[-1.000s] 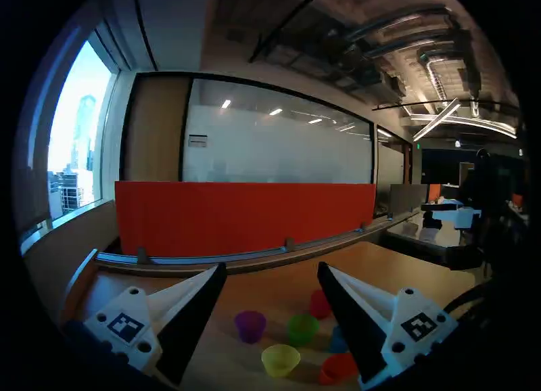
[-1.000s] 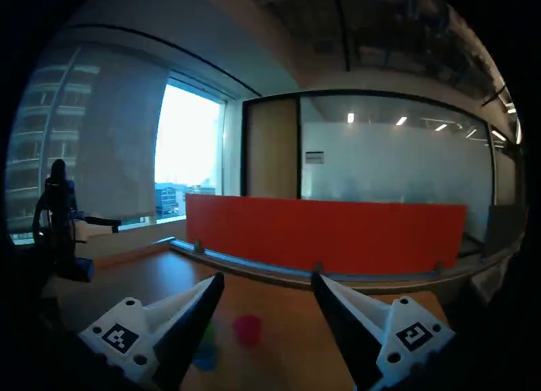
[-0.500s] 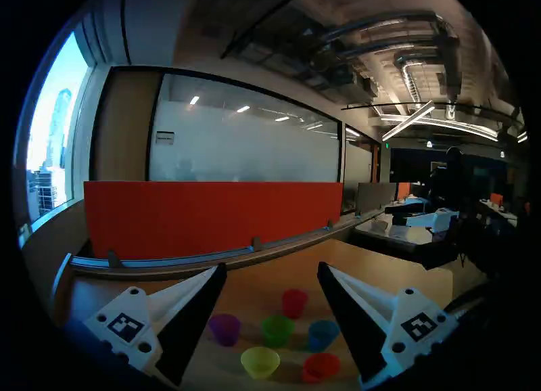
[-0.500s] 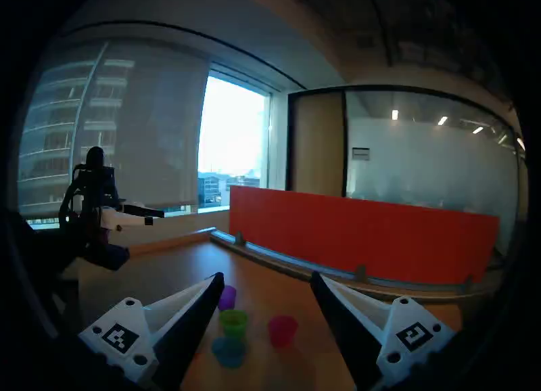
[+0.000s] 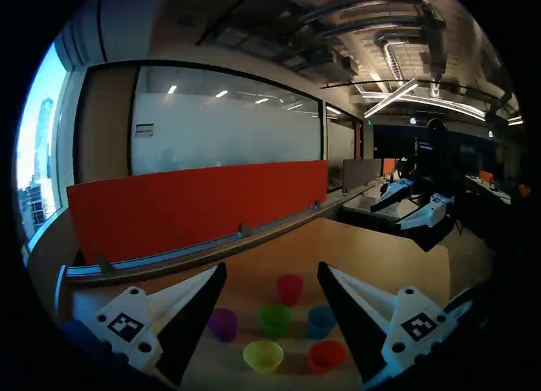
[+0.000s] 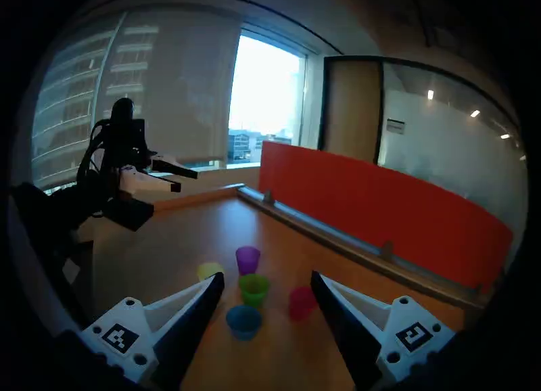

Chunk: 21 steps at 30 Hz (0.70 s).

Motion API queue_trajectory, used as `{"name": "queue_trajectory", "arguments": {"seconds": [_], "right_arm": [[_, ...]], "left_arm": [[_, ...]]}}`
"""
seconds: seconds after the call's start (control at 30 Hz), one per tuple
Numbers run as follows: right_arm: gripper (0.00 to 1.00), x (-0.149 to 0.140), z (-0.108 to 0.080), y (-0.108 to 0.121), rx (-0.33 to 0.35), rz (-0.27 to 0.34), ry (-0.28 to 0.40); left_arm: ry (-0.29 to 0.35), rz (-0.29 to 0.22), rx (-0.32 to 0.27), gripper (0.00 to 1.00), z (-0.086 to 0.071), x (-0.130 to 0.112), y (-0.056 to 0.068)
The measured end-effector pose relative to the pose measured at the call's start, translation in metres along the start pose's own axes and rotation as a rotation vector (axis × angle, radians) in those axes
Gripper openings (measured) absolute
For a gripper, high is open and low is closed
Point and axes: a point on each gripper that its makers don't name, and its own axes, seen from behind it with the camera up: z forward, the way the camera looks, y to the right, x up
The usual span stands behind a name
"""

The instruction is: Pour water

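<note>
Here, left gripper (image 5: 270,265) and right gripper (image 6: 266,275) hover level facing cups (image 5: 275,318), fingers (image 5: 196,303) spread.

The left gripper (image 5: 270,266), jaws spread wide, hangs above six coloured cups (image 5: 275,320) on a wooden table (image 5: 379,256); the right gripper (image 5: 414,212) hovers beyond.

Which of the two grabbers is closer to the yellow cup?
Left, probably. The yellow cup sits just ahead of the left gripper, low between its fingers; from the right gripper it lies farther off, beyond the blue cup.
</note>
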Motion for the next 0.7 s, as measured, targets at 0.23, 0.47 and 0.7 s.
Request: {"name": "queue_trajectory", "arguments": {"seconds": [0.23, 0.47, 0.7], "right_arm": [[0.99, -0.021, 0.012, -0.008, 0.035, -0.015, -0.038], [0.99, -0.043, 0.027, -0.009, 0.05, -0.007, -0.079], [0.99, -0.067, 0.041, -0.009, 0.06, -0.006, -0.115]], "left_arm": [[-0.041, 0.011, -0.038, 1.0, 0.014, -0.019, 0.002], [-0.092, 0.024, -0.064, 1.0, 0.033, -0.044, -0.002], [-0.151, 0.055, -0.079, 1.0, 0.051, -0.07, -0.005]]}}
